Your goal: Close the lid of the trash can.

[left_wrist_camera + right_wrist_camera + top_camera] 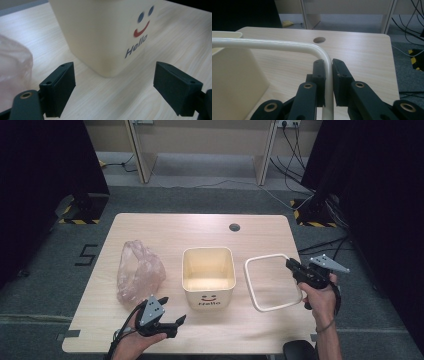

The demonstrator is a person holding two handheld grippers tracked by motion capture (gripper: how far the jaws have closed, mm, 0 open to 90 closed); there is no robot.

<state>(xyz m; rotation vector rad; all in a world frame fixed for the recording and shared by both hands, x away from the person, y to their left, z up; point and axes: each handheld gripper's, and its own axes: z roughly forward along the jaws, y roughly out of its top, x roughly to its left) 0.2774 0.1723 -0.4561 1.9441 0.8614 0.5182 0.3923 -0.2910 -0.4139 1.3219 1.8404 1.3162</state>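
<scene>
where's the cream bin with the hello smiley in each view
High view: the cream bin stands mid-table, between the pink bag and the white frame.
Left gripper view: it is at top centre, its smiley face turned to the camera, beyond the open jaws.
Right gripper view: its plain wall is at the left edge, under the frame.
Shared landmark: the light wooden table it stands on.

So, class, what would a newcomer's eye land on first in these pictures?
Likely the cream bin in the middle of the table, with its smiley face and "Hello". To its right, the right gripper is shut on a corner of the white ring frame. Left of the bin lies a crumpled pink bag, with the left gripper open near the bin's front.
</scene>
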